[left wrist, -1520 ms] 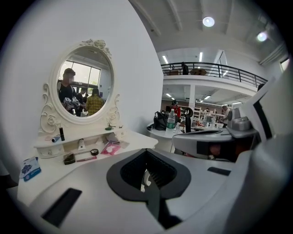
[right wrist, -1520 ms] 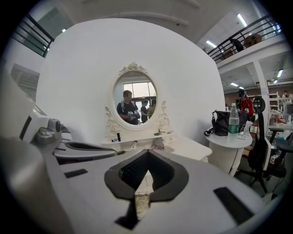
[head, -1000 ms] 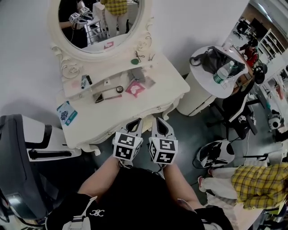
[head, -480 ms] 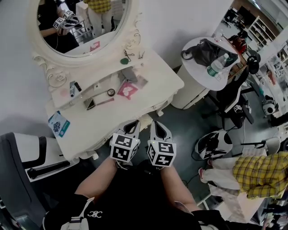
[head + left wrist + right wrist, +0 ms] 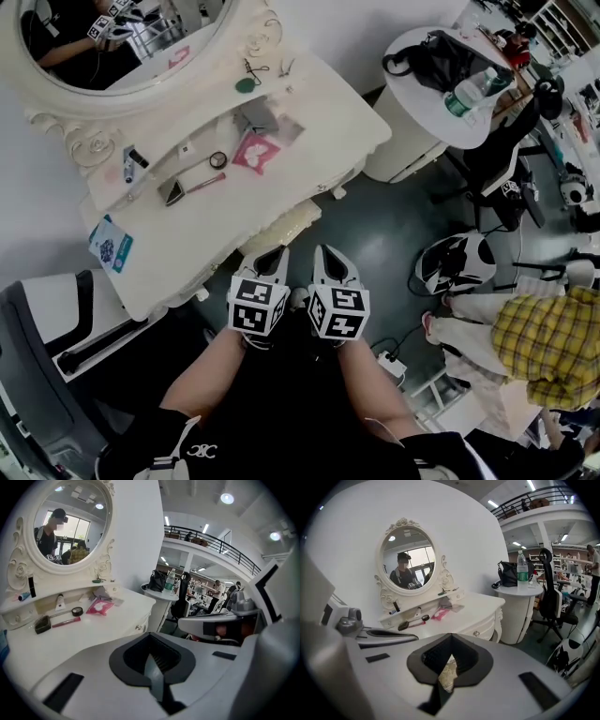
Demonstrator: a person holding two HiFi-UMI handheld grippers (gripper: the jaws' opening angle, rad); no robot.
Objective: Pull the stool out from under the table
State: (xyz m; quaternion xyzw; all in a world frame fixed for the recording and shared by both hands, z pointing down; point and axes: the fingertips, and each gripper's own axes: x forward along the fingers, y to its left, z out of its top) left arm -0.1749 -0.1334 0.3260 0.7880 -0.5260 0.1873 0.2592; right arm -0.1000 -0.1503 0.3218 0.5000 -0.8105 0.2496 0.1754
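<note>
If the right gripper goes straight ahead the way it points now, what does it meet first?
Probably the front of the table: the right gripper aims its shut tongs at it. The stool lies just below the tips and may come first; depth is unclear.

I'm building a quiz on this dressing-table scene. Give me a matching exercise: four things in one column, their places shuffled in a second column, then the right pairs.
Things:
1. pink pouch
2. water bottle
3. stool
4. blue card

Places:
A. on the round side table
B. peeking out from under the front edge of the dressing table
C. at the left end of the dressing table's top
D. near the middle of the dressing table's top

Pairs: 1-D, 2-A, 3-B, 4-C
</note>
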